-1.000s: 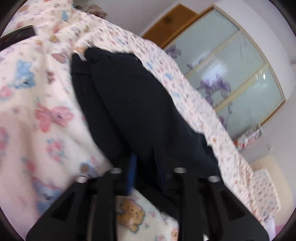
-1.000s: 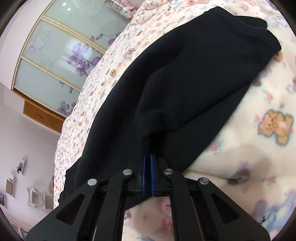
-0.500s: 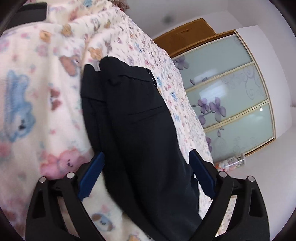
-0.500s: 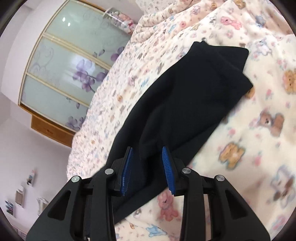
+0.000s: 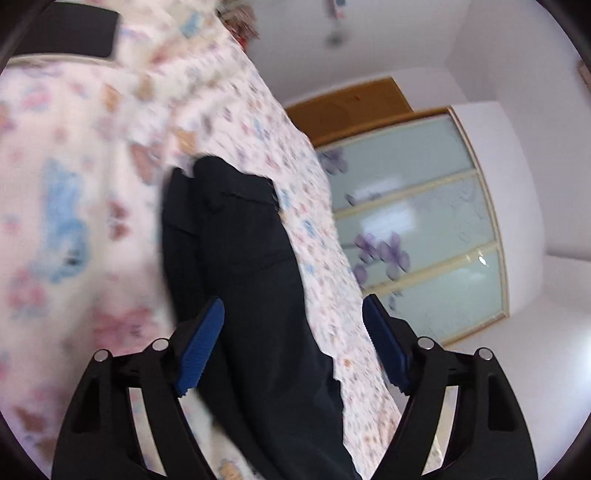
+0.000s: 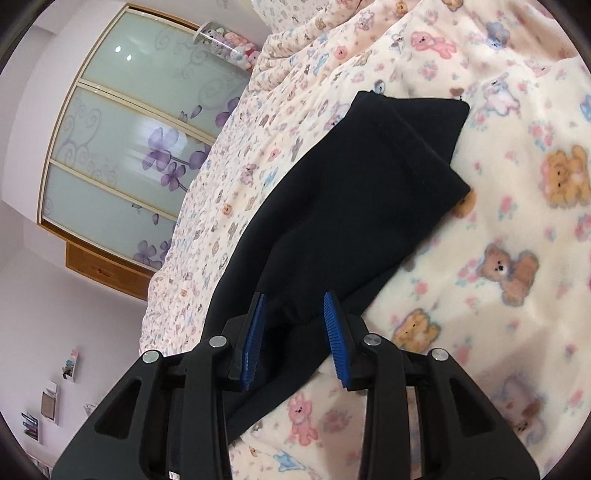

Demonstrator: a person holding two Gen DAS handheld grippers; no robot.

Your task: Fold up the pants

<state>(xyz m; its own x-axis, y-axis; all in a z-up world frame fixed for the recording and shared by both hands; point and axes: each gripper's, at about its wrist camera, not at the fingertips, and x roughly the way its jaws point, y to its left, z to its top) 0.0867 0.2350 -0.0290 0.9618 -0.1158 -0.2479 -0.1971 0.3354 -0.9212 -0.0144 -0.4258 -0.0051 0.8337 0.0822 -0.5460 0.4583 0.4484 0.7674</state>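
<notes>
Black pants (image 5: 251, 280) lie lengthwise, folded leg on leg, on a teddy-bear blanket (image 5: 74, 221). Their waistband end is farthest from the camera in the left wrist view. My left gripper (image 5: 293, 301) hovers over the middle stretch; its jaws are closing, with cloth below and between the blue pads (image 5: 201, 343), which do not press it. In the right wrist view the pants (image 6: 351, 206) run to the leg hems at the far end. My right gripper (image 6: 293, 299) stands partly open, and a small hump of cloth sits loose between its pads (image 6: 334, 336).
The blanket (image 6: 517, 258) covers a bed. Beyond its far side stands a wardrobe (image 6: 122, 140) with frosted sliding doors printed with purple flowers, and a wooden cabinet (image 5: 351, 107) beside it. A dark object (image 5: 74, 33) lies at the head of the bed.
Both grippers were shut on the pants a second ago and have since opened and let the cloth drop. Both drew back from the pants. The left one rolled and has narrowed a little.
</notes>
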